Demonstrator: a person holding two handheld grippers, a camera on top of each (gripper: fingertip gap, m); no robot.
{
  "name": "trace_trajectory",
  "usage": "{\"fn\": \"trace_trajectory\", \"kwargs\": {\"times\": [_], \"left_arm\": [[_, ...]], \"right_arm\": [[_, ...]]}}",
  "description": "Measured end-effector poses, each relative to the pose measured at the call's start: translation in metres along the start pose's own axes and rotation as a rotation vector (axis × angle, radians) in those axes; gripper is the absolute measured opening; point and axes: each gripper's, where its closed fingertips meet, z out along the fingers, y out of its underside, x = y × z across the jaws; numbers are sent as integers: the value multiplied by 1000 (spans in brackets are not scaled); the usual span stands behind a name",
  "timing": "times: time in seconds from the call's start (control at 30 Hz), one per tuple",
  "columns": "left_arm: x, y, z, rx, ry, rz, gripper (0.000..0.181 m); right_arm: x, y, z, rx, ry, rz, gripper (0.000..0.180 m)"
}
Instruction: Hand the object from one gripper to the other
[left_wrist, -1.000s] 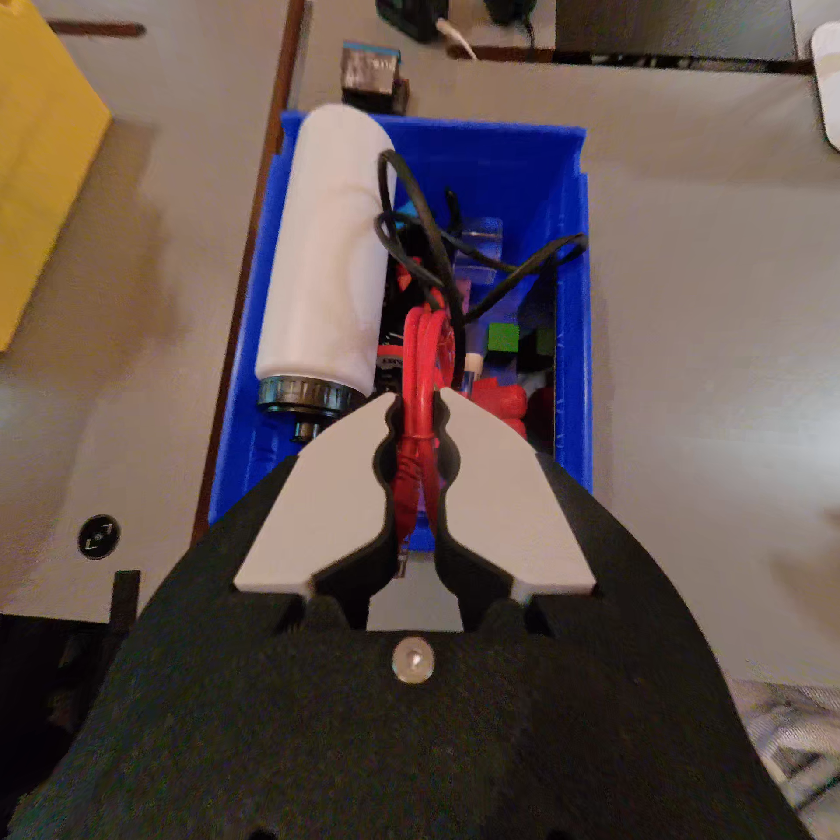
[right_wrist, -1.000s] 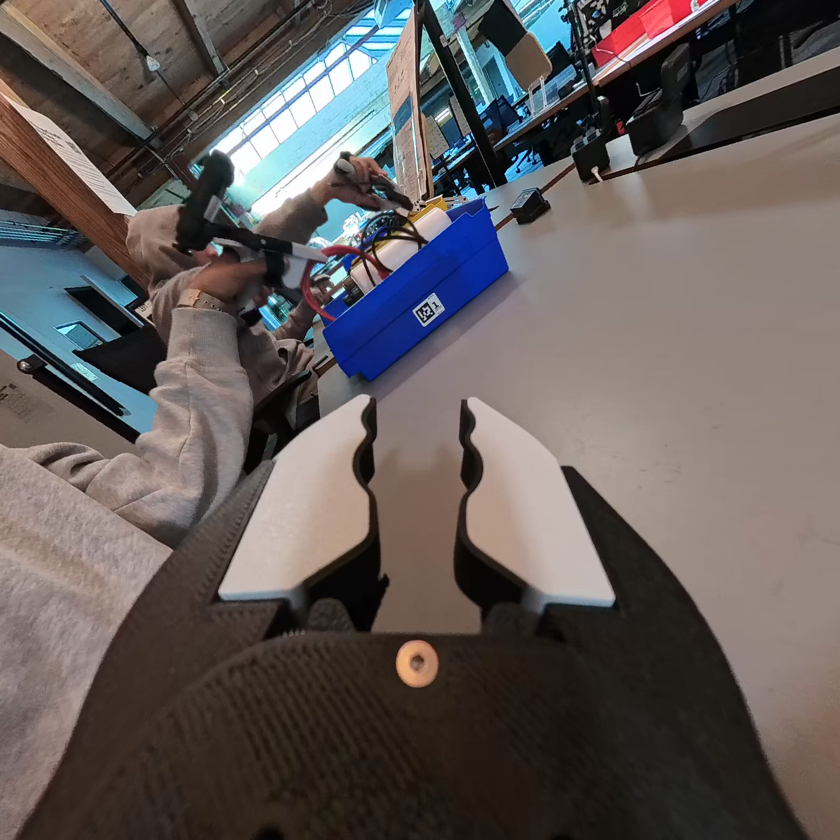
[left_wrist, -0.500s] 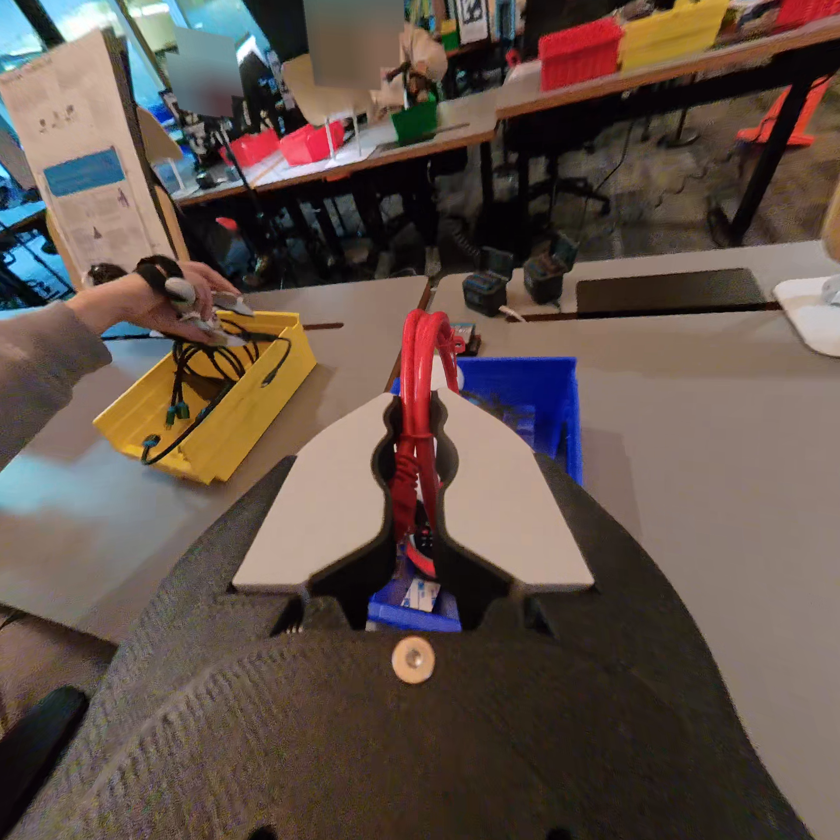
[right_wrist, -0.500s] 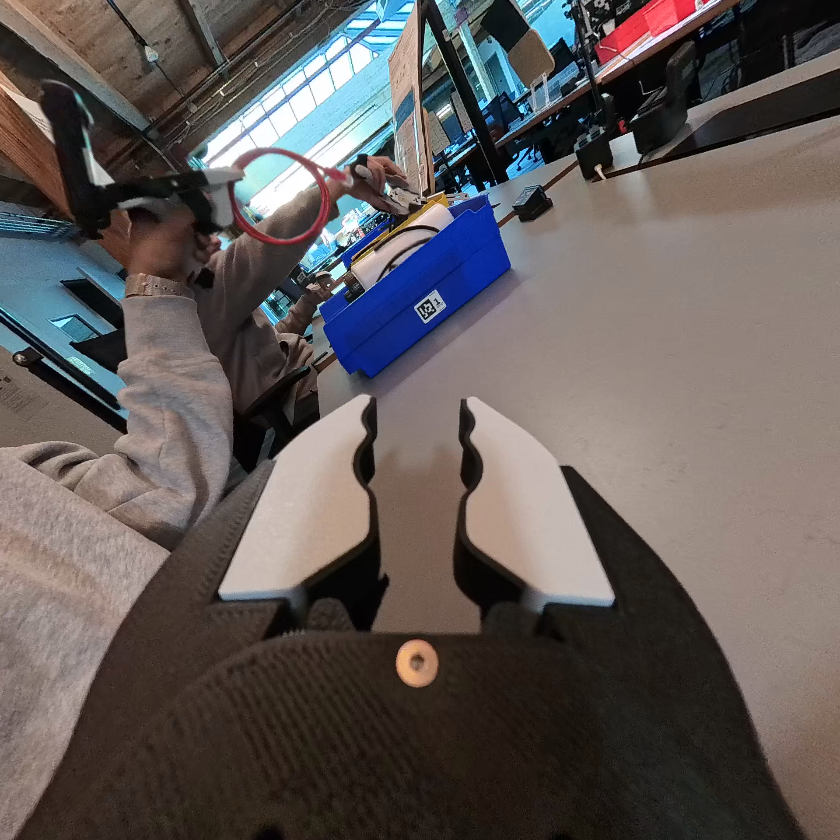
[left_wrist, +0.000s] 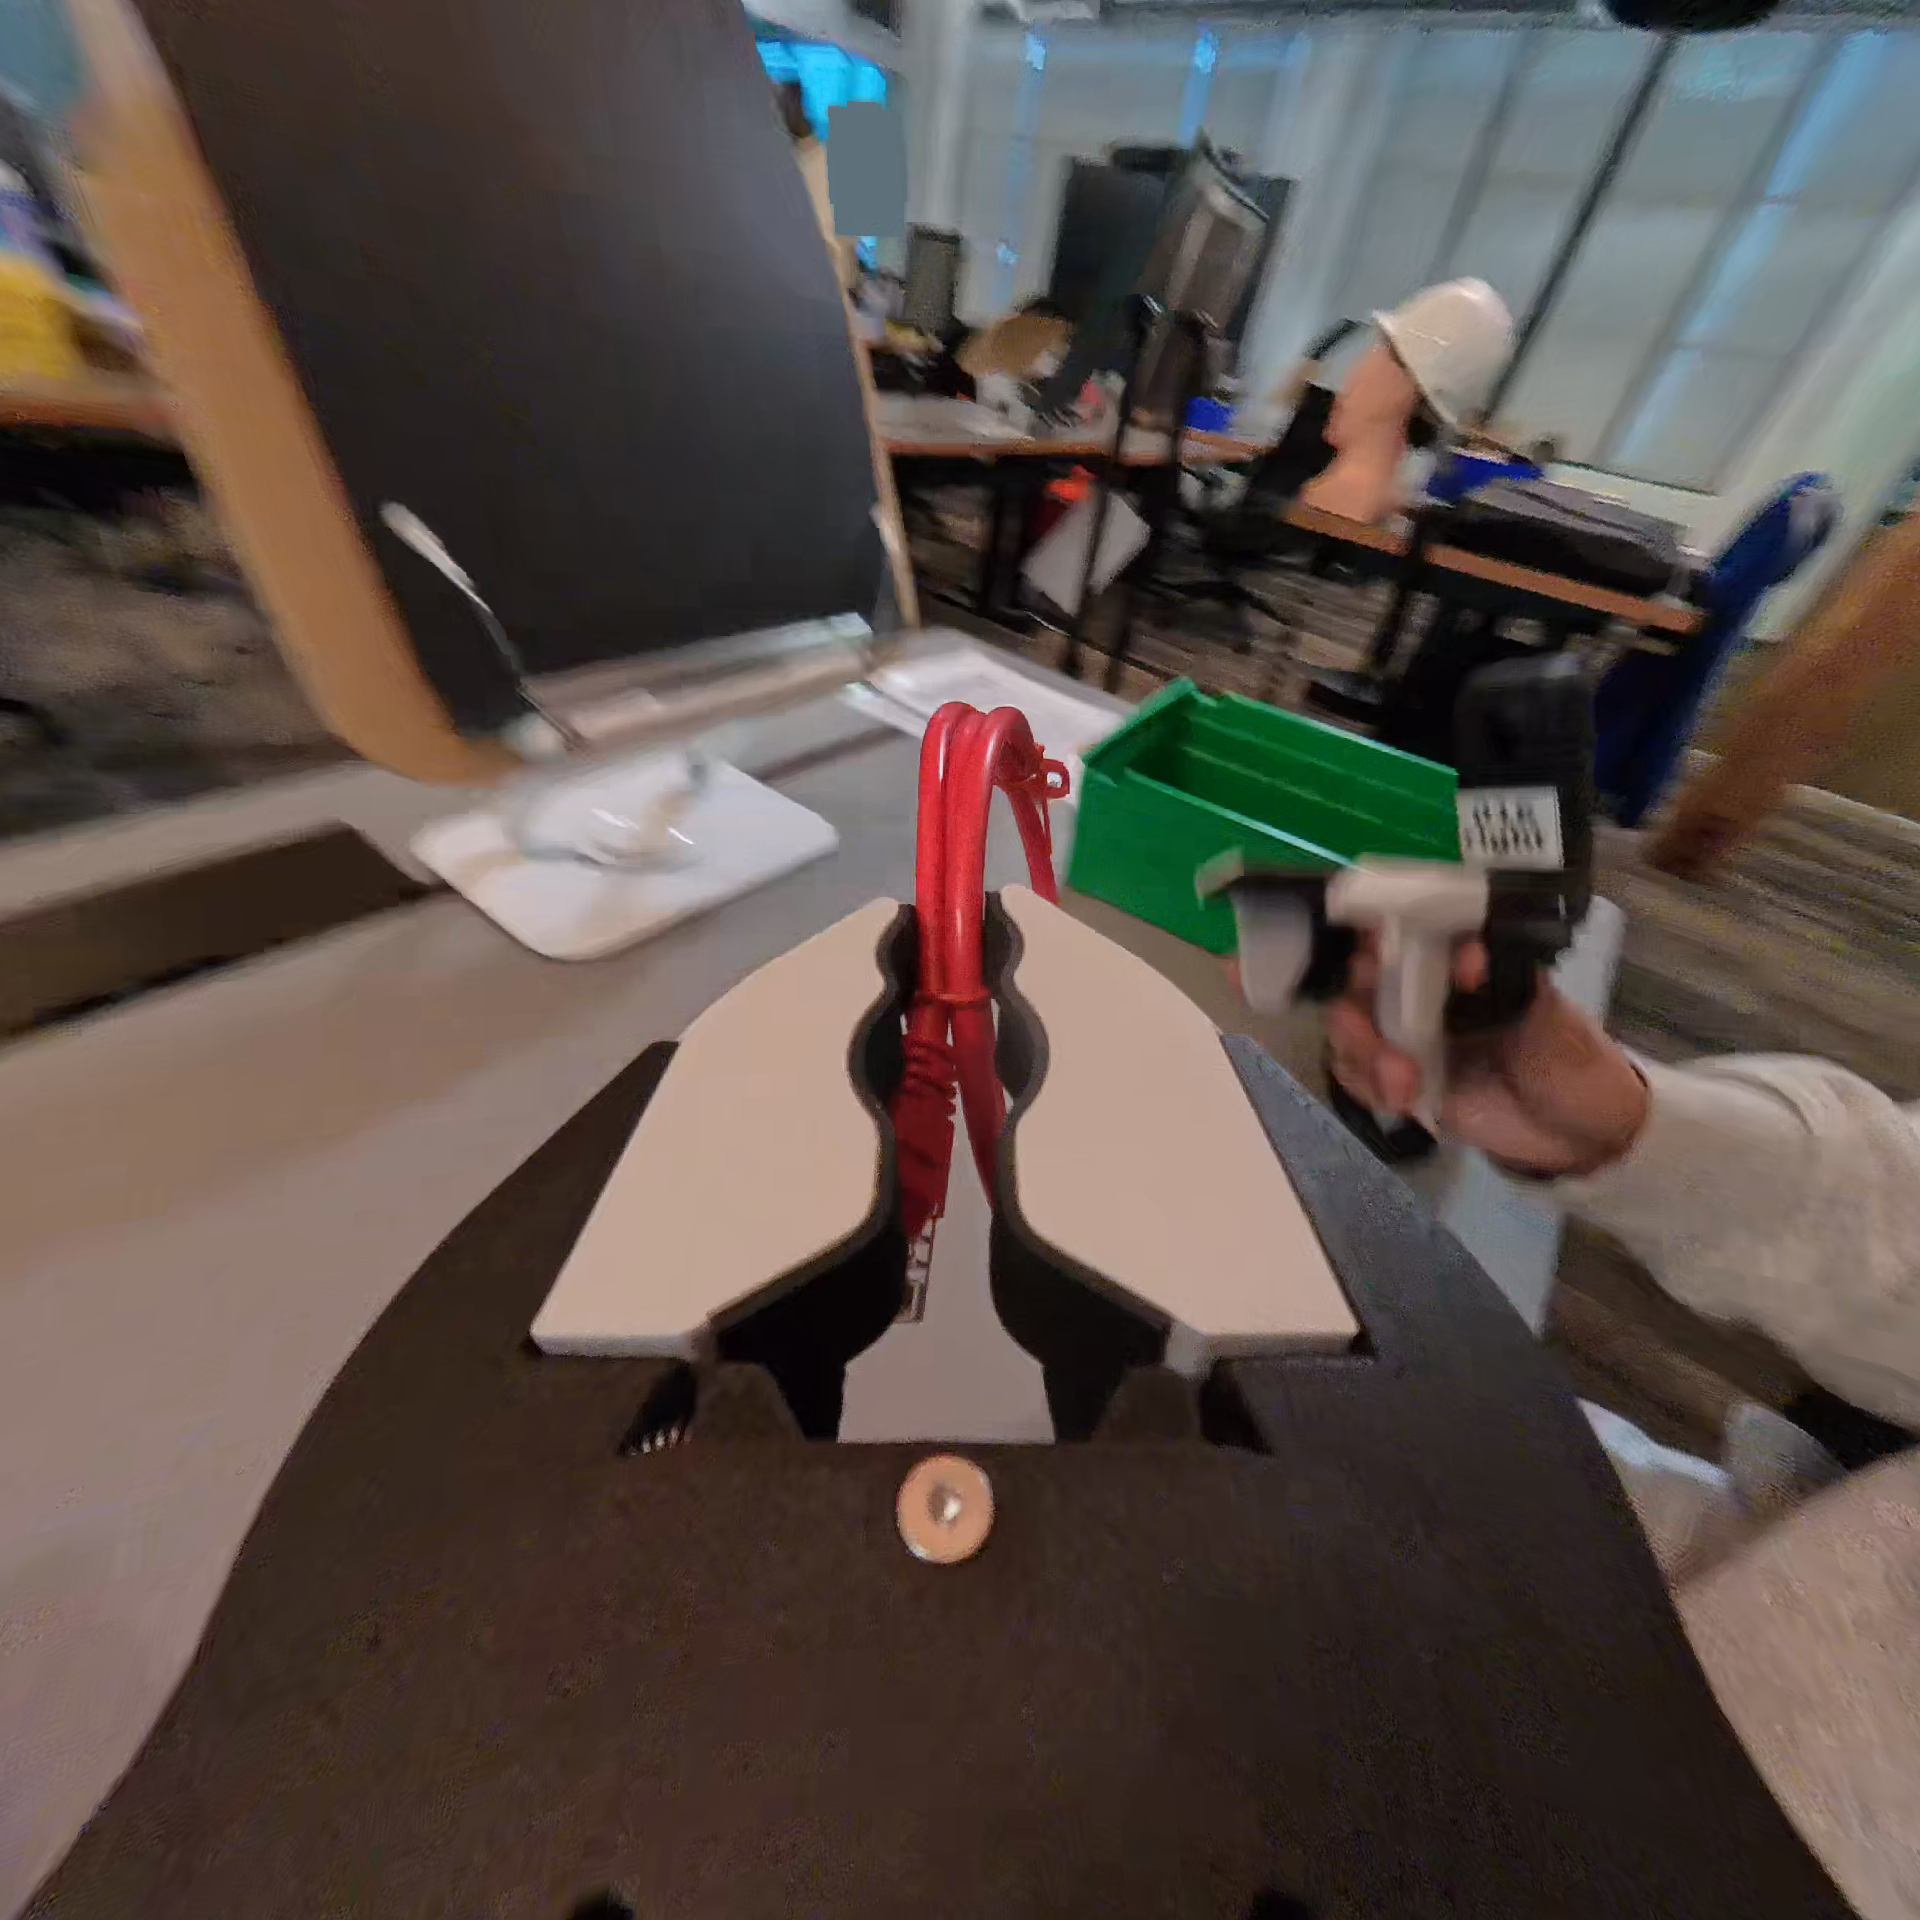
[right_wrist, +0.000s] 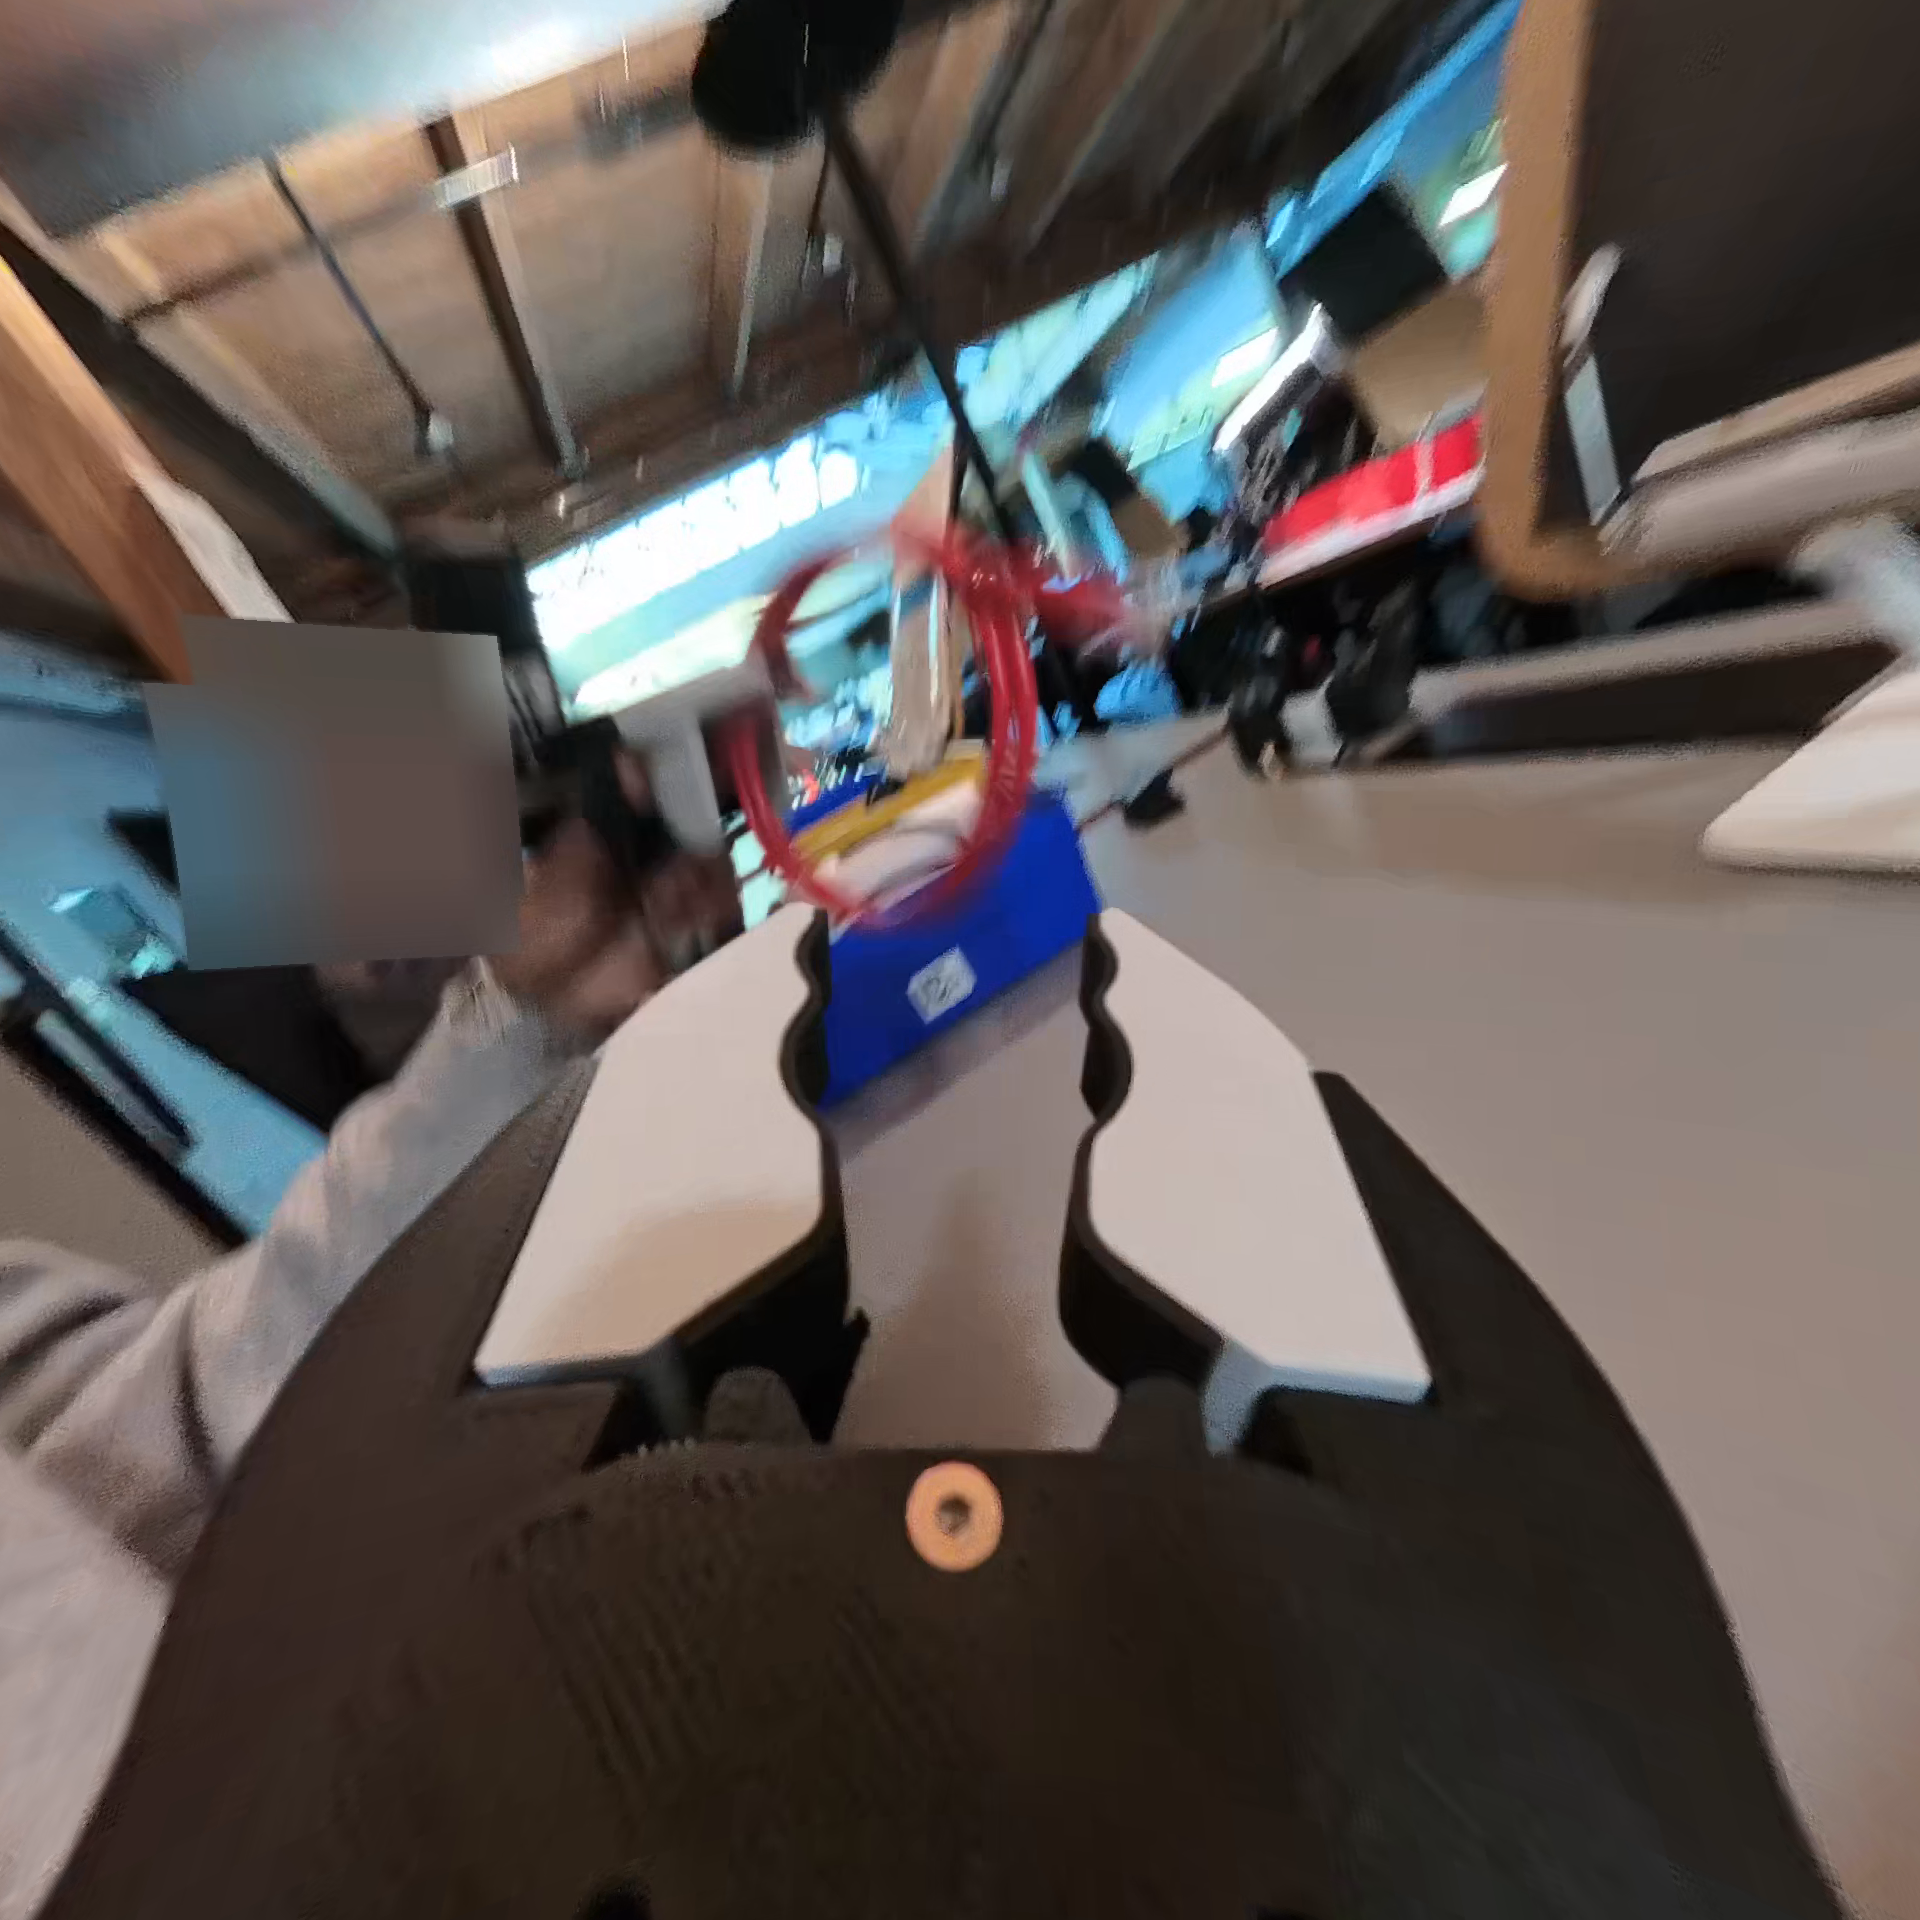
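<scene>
My left tool (left_wrist: 948, 914) is clamped on the red cable (left_wrist: 961, 977), whose coil loops up past the fingertips above the desk (left_wrist: 312, 1091). Ahead and to its right my right tool (left_wrist: 1273, 935) floats in front of a green bin (left_wrist: 1247, 810), with a monitor stand (left_wrist: 623, 862) off to the left. My right tool (right_wrist: 954, 945) gapes wide with nothing in it; the cable (right_wrist: 894, 727) hangs just beyond its tips, a blue bin (right_wrist: 956, 977) behind.
</scene>
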Motion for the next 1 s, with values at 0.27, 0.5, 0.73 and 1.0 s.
{"fn": "trace_trajectory", "kwargs": {"times": [0.27, 0.5, 0.73, 1.0], "left_arm": [[45, 124, 53, -19, 402, -381, 13], [44, 117, 76, -25, 527, -398, 12], [68, 116, 89, -31, 657, -421, 12], [59, 106, 78, 24, 669, -480, 12]], "right_arm": [[38, 24, -51, -184, 103, -227, 45], [44, 53, -70, -324, 162, -233, 46], [51, 49, -82, -294, 217, -232, 48], [36, 67, -65, -327, 80, -79, 22]]}}
